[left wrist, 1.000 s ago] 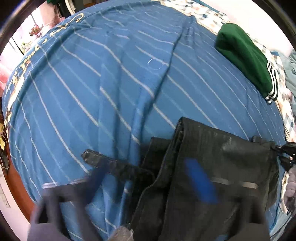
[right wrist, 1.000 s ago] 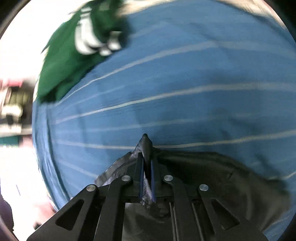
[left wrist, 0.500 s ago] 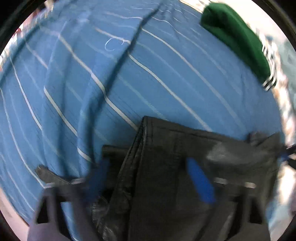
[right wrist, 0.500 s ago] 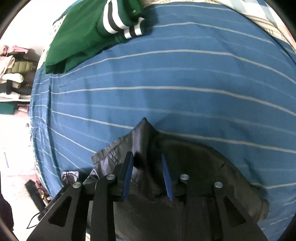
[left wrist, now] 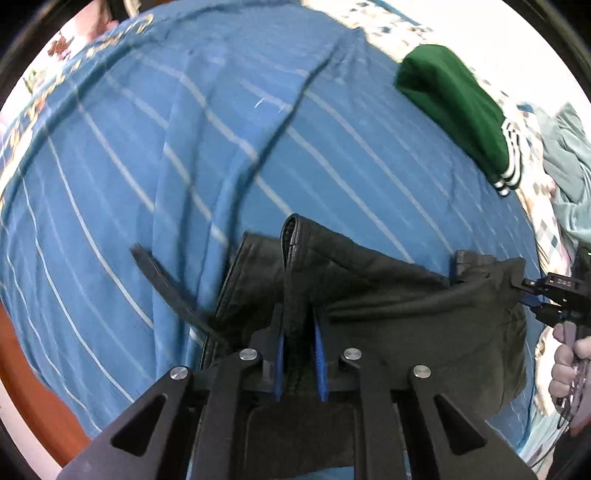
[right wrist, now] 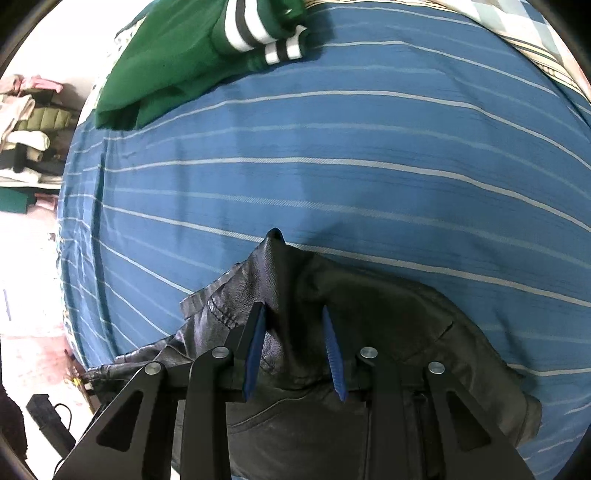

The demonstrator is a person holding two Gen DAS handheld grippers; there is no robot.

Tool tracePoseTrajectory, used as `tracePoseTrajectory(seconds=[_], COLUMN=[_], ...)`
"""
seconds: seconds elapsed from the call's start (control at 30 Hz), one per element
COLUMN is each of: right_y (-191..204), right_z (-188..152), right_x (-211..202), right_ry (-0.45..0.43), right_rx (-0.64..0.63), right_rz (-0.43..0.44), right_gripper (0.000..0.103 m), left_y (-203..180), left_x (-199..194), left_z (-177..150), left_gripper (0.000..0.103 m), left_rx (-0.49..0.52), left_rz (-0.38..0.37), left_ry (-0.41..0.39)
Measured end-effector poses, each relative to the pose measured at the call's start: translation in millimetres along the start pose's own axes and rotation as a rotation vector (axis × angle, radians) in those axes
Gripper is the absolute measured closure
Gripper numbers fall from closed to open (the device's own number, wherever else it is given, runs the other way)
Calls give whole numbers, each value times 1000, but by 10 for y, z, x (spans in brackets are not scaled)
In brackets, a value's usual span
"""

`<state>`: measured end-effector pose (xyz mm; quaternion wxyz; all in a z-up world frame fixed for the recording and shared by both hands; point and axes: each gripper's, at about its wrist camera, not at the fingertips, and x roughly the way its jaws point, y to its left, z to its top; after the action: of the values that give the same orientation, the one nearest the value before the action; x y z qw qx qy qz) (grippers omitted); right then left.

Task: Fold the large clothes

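Left wrist: tool (left wrist: 298,328) apparently clamping jacket (left wrist: 388,295).

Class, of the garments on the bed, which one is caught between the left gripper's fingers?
The black leather jacket: its folded edge is pinched in the left gripper. The green garment lies untouched farther away.

A bed with a blue bedspread (left wrist: 207,155) crossed by thin white stripes, creased in long folds. Under its far edge, a patterned sheet (left wrist: 384,22) with small squares. At the lower left, a brown wooden bed frame (left wrist: 33,398). Beyond the bed, a pale wall (left wrist: 517,40), brightly lit. To the side, shelves with stacked clothes (right wrist: 29,129) in white, olive and pink. Below them, a light floor (right wrist: 26,288), overexposed, with a black cable device (right wrist: 48,417).
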<state>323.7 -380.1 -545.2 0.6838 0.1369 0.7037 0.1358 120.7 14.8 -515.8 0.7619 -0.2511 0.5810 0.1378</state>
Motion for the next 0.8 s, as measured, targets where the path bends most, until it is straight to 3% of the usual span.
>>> tracePoseTrajectory(seconds=[0.17, 0.4, 0.53, 0.57, 0.6, 0.63, 0.8], right_y=[64, 206, 453, 517, 598, 654, 953], right_z=[8, -234, -420, -455, -495, -517, -652], right_x=[-87, -576, -427, -357, -247, -165, 194], right_ry=[7, -68, 15, 32, 58, 79, 178], right_rx=[14, 28, -22, -35, -47, -50, -68], right_rz=[-5, 125, 179, 185, 188, 193, 220], right_gripper=[67, 67, 66, 66, 66, 66, 66], left_y=[163, 304, 296, 304, 325, 368, 699], left_x=[319, 53, -50, -86, -121, -137, -113], left_z=[91, 90, 53, 50, 47, 52, 75], left_gripper=[86, 92, 92, 93, 103, 103, 103], left_rx=[-74, -95, -71, -72, -76, -85, -166], left_rz=[-36, -21, -19, 2, 55, 75, 4], left_ry=[43, -6, -20, -30, -50, -66, 11])
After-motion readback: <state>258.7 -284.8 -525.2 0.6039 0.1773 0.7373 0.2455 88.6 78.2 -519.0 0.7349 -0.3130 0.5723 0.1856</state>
